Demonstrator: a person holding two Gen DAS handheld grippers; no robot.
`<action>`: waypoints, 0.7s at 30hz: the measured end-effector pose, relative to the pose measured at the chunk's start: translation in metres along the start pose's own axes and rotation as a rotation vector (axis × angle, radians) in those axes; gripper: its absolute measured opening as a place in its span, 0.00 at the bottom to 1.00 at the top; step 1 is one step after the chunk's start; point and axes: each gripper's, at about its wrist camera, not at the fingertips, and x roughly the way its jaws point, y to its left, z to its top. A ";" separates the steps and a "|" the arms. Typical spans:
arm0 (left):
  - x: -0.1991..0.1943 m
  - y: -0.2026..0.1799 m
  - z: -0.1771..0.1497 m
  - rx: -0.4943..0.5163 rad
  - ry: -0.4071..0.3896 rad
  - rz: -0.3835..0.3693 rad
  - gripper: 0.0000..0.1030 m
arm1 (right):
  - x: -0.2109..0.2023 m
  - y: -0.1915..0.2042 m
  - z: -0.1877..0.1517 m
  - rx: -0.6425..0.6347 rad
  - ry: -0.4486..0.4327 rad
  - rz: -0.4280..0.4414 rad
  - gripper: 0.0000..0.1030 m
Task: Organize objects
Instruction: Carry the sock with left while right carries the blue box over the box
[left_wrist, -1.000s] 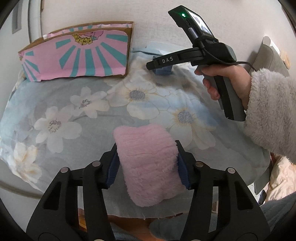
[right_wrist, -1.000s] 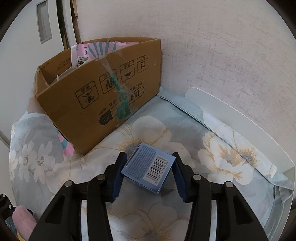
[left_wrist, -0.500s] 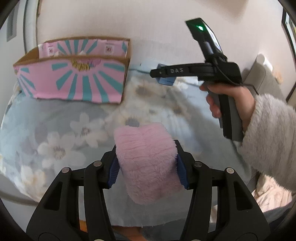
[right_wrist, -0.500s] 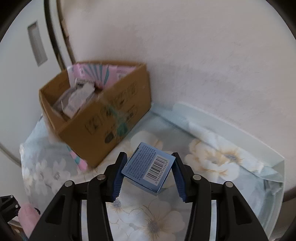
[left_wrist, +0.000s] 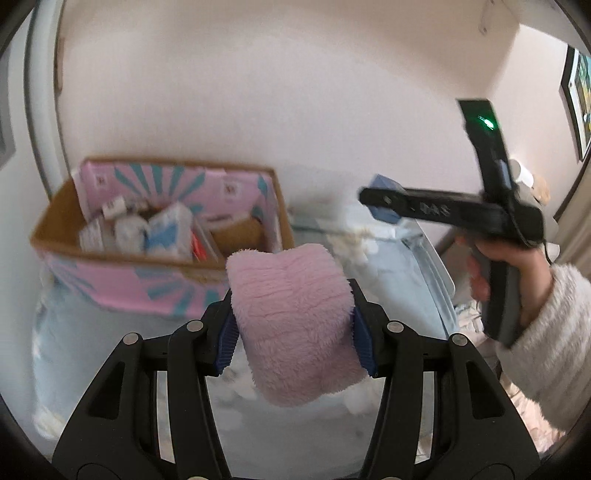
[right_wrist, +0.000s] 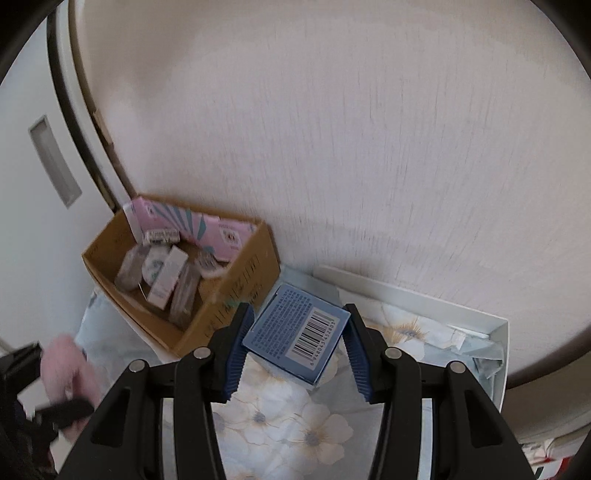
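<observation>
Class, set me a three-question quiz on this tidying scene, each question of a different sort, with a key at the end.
1. True or false: the left tool is clamped on a pink fluffy cloth.
2. Multiple choice: what does the right tool hold? A) a white bottle B) a blue box with a barcode C) nothing
3. Fill in: the open cardboard box stands on the floral sheet, against the ____.

Key
1. True; both pads press into the cloth.
2. B
3. wall
</observation>
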 end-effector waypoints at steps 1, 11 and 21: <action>-0.001 0.006 0.009 0.004 0.000 0.000 0.47 | -0.003 0.003 0.004 0.009 0.000 -0.003 0.44; -0.005 0.067 0.090 0.058 0.009 0.016 0.48 | -0.020 0.041 0.039 0.043 -0.026 -0.012 0.44; 0.022 0.122 0.140 0.101 0.038 0.008 0.48 | 0.004 0.090 0.063 0.027 -0.021 -0.025 0.44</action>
